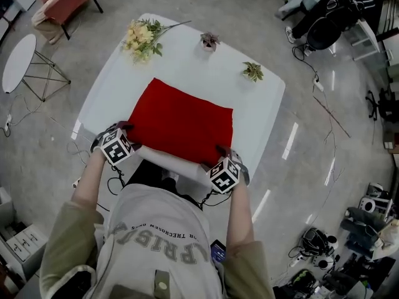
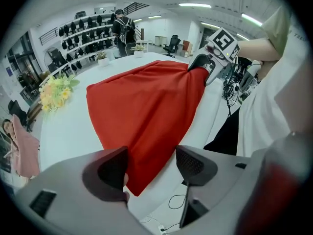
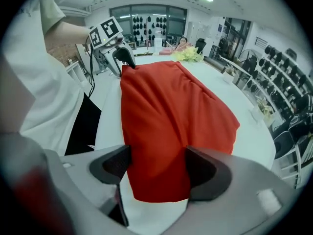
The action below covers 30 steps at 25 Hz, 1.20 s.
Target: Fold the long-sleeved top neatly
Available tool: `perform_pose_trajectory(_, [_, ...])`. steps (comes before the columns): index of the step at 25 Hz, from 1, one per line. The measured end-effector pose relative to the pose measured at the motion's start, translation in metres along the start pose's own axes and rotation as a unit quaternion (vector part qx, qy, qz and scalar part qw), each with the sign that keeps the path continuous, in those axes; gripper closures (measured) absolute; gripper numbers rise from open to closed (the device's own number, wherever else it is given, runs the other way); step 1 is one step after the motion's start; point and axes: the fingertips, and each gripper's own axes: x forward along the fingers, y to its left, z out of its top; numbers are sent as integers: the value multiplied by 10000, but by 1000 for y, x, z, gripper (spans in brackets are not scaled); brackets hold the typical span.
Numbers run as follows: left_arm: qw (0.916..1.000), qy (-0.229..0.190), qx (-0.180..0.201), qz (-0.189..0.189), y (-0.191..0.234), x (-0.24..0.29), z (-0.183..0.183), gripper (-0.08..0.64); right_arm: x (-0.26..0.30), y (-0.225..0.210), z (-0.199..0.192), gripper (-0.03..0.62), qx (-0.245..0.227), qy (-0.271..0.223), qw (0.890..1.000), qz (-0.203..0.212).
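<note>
The red long-sleeved top (image 1: 181, 124) is laid as a folded rectangle on the white surface (image 1: 255, 104). Its near corners are straddled by the left gripper (image 2: 154, 166) and right gripper (image 3: 159, 171), jaws wide apart, nothing clamped. A fresh grasp for a further fold is judged due.

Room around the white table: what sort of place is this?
Likely a lab or testing workshop: wall racks of identical dark gear, an office chair, and cables and equipment strewn across the floor.

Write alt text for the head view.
A folded red top lies on a white table, the left gripper and right gripper at its near corners. Yellow flowers and two small plants sit along the far edge.
</note>
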Motion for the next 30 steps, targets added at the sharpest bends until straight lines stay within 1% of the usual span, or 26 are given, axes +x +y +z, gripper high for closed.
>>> perform_pose_trajectory(3, [9990, -299, 49, 321, -8, -17, 12, 264, -23, 2, 11, 229, 44, -413, 9986, -327])
perform_pose_trajectory(5, [9980, -481, 193, 351, -24, -24, 19, 264, -37, 14, 13, 229, -2, -590, 9974, -407])
perform_pose_trajectory(7, [9981, -429, 362, 269, -39, -21, 16, 264, -41, 31, 5, 230, -216, -479, 9981, -327])
perform_pose_trajectory(10, [9980, -89, 587, 227, -50, -8, 1, 264, -36, 43, -10, 230, -529, -176, 9979, -344])
perform_pose_trajectory(12, [9982, 51, 564, 193, -53, -3, -7, 264, -33, 45, -16, 230, -625, -21, 9972, -406])
perform_pose_trajectory(15, [9992, 62, 358, 137, -50, -2, -12, 264, -34, 45, -24, 232, -795, 283, 9948, -568])
perform_pose_trajectory(18, [9998, 24, 162, 78, -43, -1, -17, 264, -26, 48, -34, 232, -676, 419, 9957, -478])
perform_pose_trajectory(20, [9999, -30, 95, 40, -44, -2, -17, 264, -25, 48, -32, 232, -457, 275, 9976, -449])
perform_pose_trajectory(22, [9998, -210, 12, 25, -47, -11, -11, 264, -36, 46, -18, 232, 59, -168, 9989, -426])
perform_pose_trajectory(23, [9991, -410, -88, 45, -47, -20, -4, 264, -47, 42, -9, 232, 407, -531, 9966, -482])
perform_pose_trajectory(24, [9973, -683, -244, 96, -47, -31, 5, 264, -62, 35, 2, 230, 760, -978, 9903, -637])
perform_pose_trajectory(25, [9938, -997, -451, 192, -45, -43, 16, 264, -79, 24, 14, 230, 1086, -1495, 9786, -904])
perform_pose_trajectory(26, [9882, -1318, -696, 343, -40, -56, 27, 264, -98, 12, 25, 230, 1381, -2049, 9608, -1255])
perform_pose_trajectory(27, [9802, -1635, -973, 545, -34, -69, 37, 264, -118, -1, 34, 230, 1655, -2588, 9376, -1631])
perform_pose_trajectory(28, [9694, -1953, -1265, 778, -27, -81, 46, 264, -136, -12, 42, 230, 1923, -3083, 9108, -1959])
perform_pose_trajectory(29, [9561, -2280, -1537, 1017, -20, -92, 55, 264, -153, -20, 48, 230, 2197, -3531, 8826, -2193])
perform_pose_trajectory(30, [9412, -2612, -1754, 1232, -16, -103, 64, 264, -168, -25, 54, 230, 2473, -3936, 8541, -2332])
